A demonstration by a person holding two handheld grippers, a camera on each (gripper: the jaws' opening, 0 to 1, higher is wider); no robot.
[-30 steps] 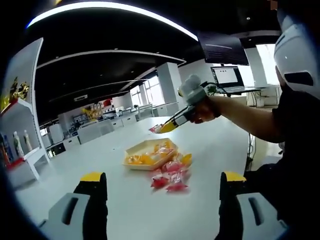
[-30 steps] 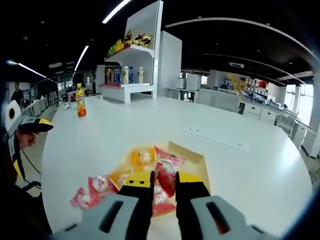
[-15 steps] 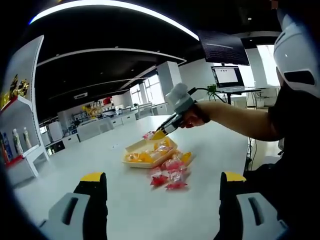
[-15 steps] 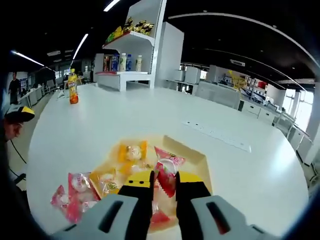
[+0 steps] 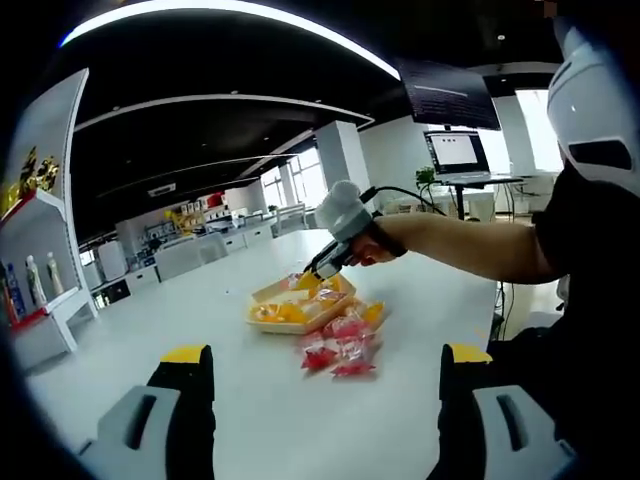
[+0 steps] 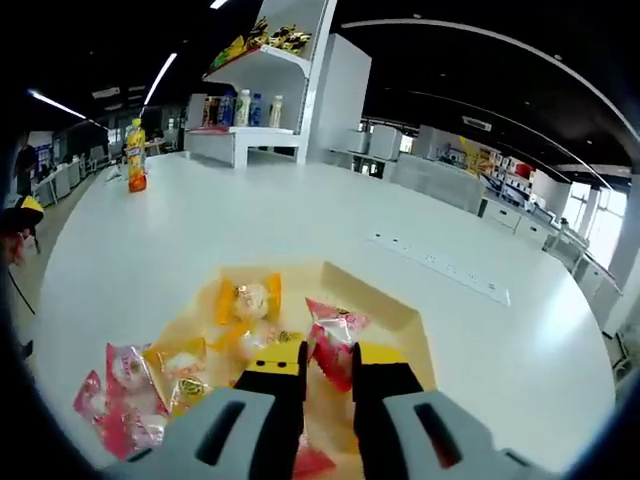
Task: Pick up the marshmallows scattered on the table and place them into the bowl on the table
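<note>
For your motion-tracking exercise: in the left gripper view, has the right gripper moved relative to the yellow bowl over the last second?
Yes. The right gripper has come down and leftward, from above and right of the bowl to just over it.

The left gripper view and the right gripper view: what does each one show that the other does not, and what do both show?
Left gripper view: a person's arm reaching over the table, a monitor behind it, and the open left gripper.

Right gripper view: an orange drink bottle, a shelf with bottles, and a pink-wrapped marshmallow pinched between the fingers.

Both: the right gripper over the yellow bowl, wrapped marshmallows beside it and the white table.
</note>
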